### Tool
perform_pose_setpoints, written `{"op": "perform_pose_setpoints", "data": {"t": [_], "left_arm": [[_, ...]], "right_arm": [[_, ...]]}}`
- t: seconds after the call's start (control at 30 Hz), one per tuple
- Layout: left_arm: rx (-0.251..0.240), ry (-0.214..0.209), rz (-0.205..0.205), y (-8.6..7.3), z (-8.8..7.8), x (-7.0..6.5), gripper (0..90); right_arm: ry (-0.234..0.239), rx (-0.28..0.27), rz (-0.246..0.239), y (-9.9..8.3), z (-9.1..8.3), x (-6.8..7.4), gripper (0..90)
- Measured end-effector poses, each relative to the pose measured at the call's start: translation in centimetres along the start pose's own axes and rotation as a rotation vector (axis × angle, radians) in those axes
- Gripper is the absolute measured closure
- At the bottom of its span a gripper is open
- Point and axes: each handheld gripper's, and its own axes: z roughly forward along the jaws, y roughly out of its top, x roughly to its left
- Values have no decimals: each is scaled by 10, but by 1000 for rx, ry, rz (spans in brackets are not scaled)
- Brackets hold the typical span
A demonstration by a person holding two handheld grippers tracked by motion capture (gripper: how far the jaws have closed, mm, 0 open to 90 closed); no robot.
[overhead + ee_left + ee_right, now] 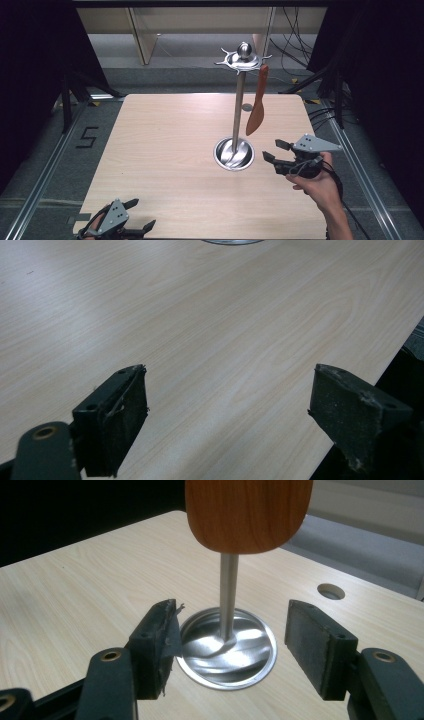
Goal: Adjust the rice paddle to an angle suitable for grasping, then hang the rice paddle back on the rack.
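From the high view, a pale wood-grain table [165, 150] carries a polished steel stand [239, 107] with a round dished base, a slim upright pole and a hooked crown topped by a ball, from which a flat reddish-brown wooden spatula [257, 102] hangs blade-down just right of the pole; the right gripper [274, 151] sits at the right of the base, jaws spread and empty, while the left gripper [141, 215] rests at the near left edge. In the left gripper view, its rough black pads [116, 425] stand wide apart over bare tabletop. In the right gripper view, the parted jaws frame the shiny base, the spatula's rounded blade hanging above.
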Motion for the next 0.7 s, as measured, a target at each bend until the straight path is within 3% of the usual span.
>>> {"op": "perform_pose_setpoints", "data": {"t": [0.03,0.13,0.2,0.3,0.37,0.4,0.47,0.53,0.6,0.63,0.7], "left_arm": [[11,7,33,0,-2,3,148],[8,12,3,0,-2,2,148],[11,14,35,1,-3,3,148],[15,13,13,-1,-3,2,148],[15,11,17,-1,-4,2,148],[15,14,46,0,-5,4,148],[34,18,68,1,-6,5,148],[-4,11,15,0,-3,1,148],[0,8,15,0,-3,0,148],[19,9,59,1,-4,2,148],[12,14,62,1,-3,2,148]], "right_arm": [[2,-2,22,-1,0,1,389],[5,3,19,-5,0,0,389],[10,32,18,-11,3,0,384],[7,50,51,-16,3,2,383],[3,51,28,-17,3,1,383],[-2,47,35,-19,5,2,383],[8,68,14,-22,5,0,382],[4,72,9,-25,7,0,380],[4,87,20,-27,7,0,378],[0,86,21,-29,7,0,378],[1,91,25,-29,7,0,378]]}}
